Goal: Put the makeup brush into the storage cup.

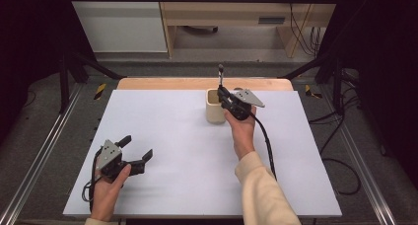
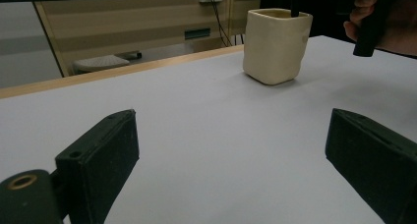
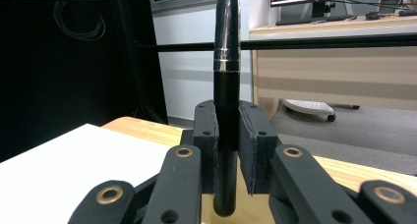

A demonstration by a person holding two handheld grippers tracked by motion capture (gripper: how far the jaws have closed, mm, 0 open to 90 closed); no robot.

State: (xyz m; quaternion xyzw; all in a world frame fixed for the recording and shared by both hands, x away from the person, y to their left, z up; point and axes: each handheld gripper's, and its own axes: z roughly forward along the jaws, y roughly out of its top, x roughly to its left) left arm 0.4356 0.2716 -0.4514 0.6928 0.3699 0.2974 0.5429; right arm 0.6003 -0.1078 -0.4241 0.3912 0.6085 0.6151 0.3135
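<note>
Right tongs (image 1: 220, 89) sit just above centre in the high view, pinching a black pen (image 3: 225, 106) that stands upright between the pads, its lower end over the mouth of the cream cup (image 1: 213, 106) on the white table (image 1: 187, 151). Down in the lower left of that frame, the left tongs (image 1: 135, 148) rest low over the table with jaws spread wide and nothing between them. From the left gripper view, the cup sits at upper right.

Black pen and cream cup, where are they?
Black pen (image 3: 226, 106), right gripper view, on its barrel above the jaws.
Cream cup (image 2: 275, 47), left gripper view, on its front wall.
</note>
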